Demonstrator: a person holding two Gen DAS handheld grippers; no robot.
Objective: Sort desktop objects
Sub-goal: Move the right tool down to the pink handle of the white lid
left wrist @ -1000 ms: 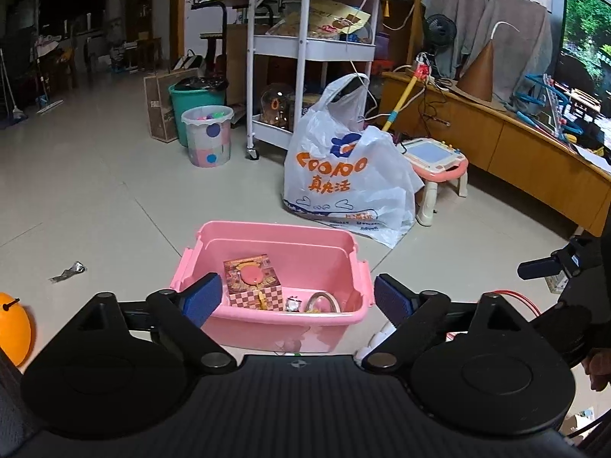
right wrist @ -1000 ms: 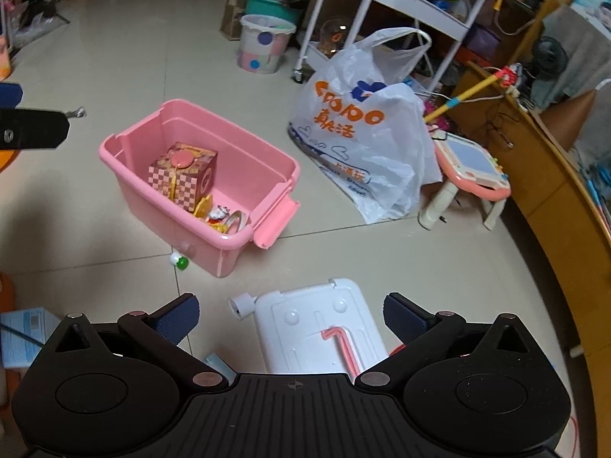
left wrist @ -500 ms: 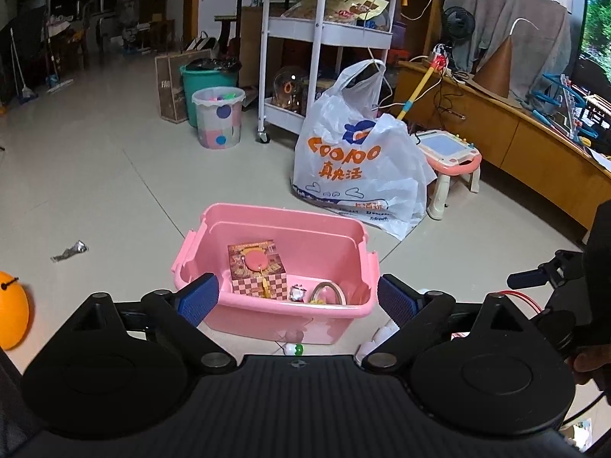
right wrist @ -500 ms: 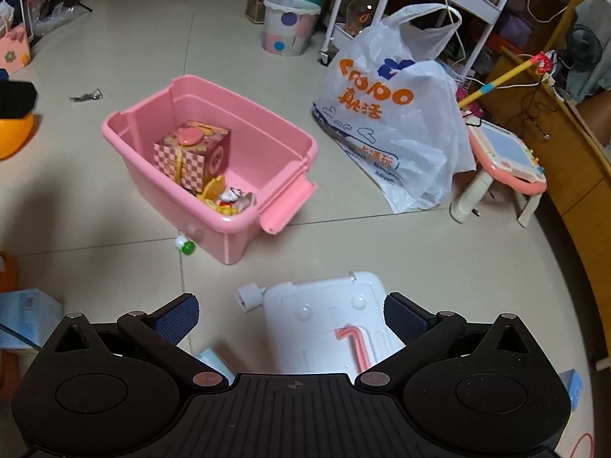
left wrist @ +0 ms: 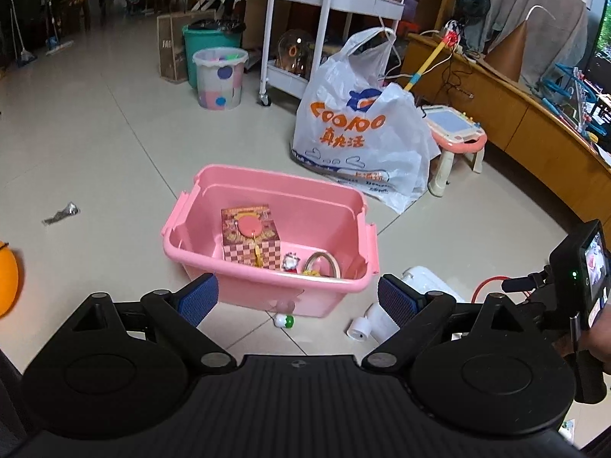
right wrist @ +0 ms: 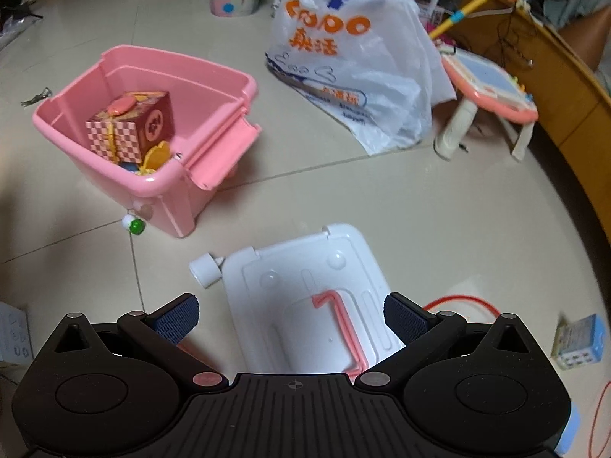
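Observation:
A pink storage bin (left wrist: 267, 282) (right wrist: 160, 187) stands on the tiled floor. Inside it sit a checkered gift box (left wrist: 250, 238) (right wrist: 130, 126), a tape roll (left wrist: 322, 263) and small toys. A white lid (right wrist: 305, 297) with a pink handle lies flat on the floor to the bin's right. My right gripper (right wrist: 290, 318) hovers open just above the lid's near end. My left gripper (left wrist: 303, 299) is open and empty, above the bin's near wall. A small white and green cap (left wrist: 284, 320) (right wrist: 133, 225) rests by the bin's base.
A white printed plastic bag (left wrist: 359, 141) (right wrist: 351, 61) stands behind the bin, with a toy drawing table (left wrist: 454, 133) (right wrist: 492, 84) beside it. A dotted waste bin (left wrist: 219, 78), a white shelf cart (left wrist: 328, 34), an orange balloon (left wrist: 7, 282) and a red cable (right wrist: 462, 301) are around.
Both grippers have moved forward and lower: the bin looms larger in the left view, and the white lid now sits between the right gripper's open fingers. Neither took hold of anything.

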